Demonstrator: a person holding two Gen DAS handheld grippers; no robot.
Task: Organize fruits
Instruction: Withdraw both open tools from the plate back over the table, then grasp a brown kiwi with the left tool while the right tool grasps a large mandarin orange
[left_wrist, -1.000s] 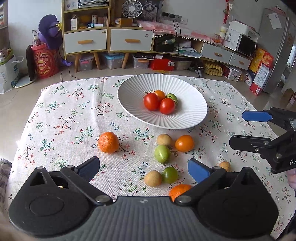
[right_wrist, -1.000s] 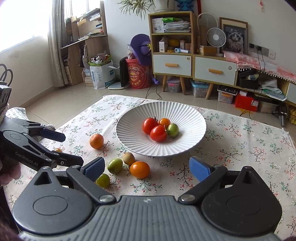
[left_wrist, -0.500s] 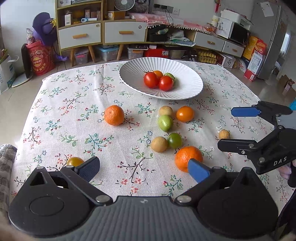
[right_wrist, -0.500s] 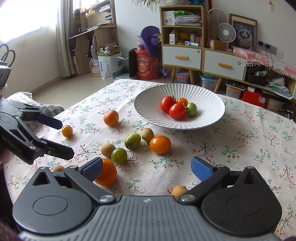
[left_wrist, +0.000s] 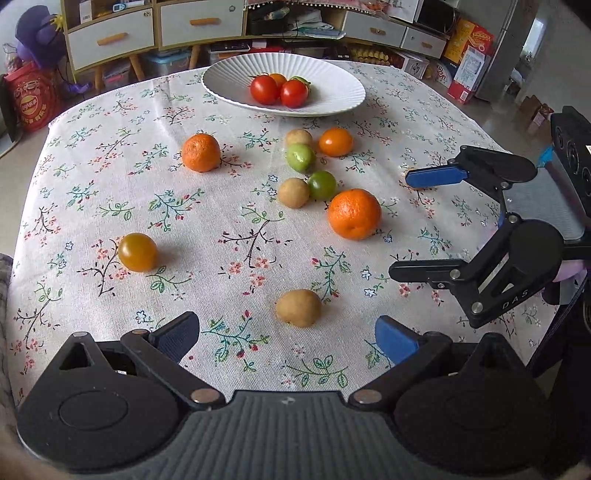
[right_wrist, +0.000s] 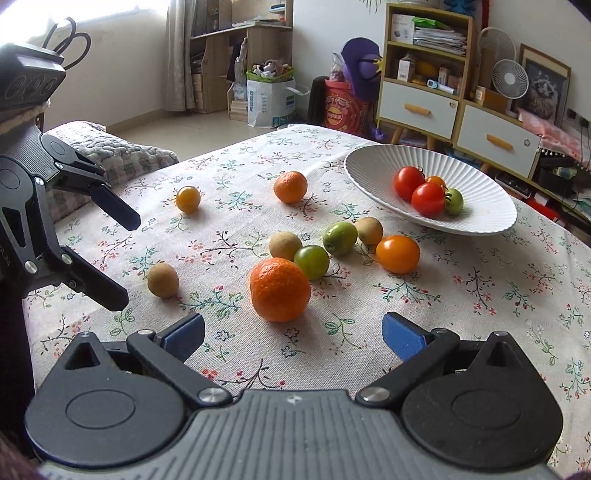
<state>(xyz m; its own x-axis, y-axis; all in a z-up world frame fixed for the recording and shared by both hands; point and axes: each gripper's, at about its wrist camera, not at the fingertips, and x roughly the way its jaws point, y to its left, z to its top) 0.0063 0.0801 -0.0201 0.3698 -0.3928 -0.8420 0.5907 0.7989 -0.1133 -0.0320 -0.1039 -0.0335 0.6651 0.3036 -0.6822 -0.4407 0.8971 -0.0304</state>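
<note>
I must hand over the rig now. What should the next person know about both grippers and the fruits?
Left gripper: open, holding nothing, nearest a small brown fruit.
Right gripper: open, holding nothing, facing the big orange.
Done: four tomatoes lie in the white plate.
Left: the other fruits are loose on the tablecloth, among them a second orange and a yellow tomato.

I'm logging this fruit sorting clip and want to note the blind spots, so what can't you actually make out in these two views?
- Green tomato in the white plate: left wrist view, mostly hidden behind the red tomatoes.
- Small brown fruit: left wrist view, nearly covered by the right gripper's blue pad; absent from the right wrist view.
- Orange tomato in the plate: right wrist view, only its top shows.
- Person: only gripper-covered hands at the frame edges.
</note>
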